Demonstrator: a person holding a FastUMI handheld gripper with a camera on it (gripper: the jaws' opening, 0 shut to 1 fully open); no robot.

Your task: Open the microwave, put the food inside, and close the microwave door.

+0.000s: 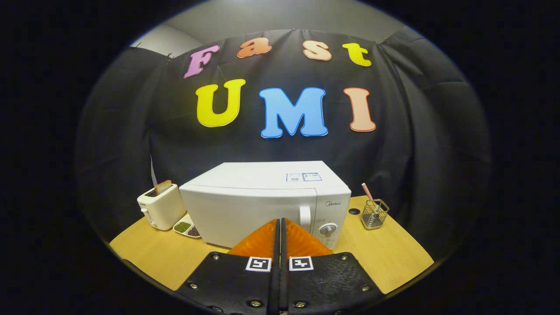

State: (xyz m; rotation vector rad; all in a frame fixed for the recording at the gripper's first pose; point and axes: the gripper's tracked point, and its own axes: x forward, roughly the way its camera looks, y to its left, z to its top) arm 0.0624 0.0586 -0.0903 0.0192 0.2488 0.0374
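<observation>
On the counter [385,258], just beyond the fingertips, stands one white microwave [262,205], door closed. Left of it sit one toaster [161,205] and one divided dish [187,227]; right of it, one wire basket [375,214]. One gripper [280,225] holds its fingers pressed together, empty.

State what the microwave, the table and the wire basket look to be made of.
Microwave: likely painted metal, since its white shell is smooth with a soft sheen. Table: wood or wood-look laminate, going by its pale streaky grain. Basket: metal wire, thin shiny mesh. The tool, fingers shut, points at the microwave door.
</observation>
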